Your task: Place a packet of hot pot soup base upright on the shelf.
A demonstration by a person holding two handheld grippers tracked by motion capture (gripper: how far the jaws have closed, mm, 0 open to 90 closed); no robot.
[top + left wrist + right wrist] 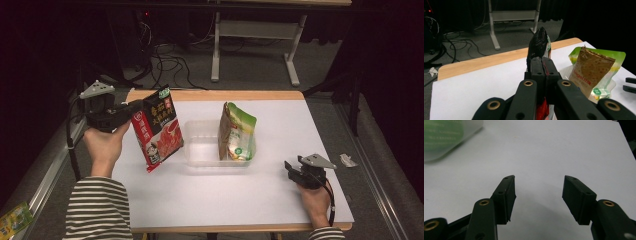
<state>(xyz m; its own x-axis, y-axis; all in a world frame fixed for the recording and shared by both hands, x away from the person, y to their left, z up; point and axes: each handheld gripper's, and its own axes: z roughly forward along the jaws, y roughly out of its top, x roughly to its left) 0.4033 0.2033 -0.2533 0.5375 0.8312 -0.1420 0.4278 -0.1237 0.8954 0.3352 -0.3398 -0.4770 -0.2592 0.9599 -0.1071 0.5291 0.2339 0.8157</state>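
Above table left | red-black pouch [156, 127] tilted, pinched by left gripper [134, 106] fingers | right gripper [290, 169] fingers spread

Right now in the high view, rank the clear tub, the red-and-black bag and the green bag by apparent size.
1. Clear tub
2. Red-and-black bag, lifted nearer the camera, so unsure against the tub
3. Green bag
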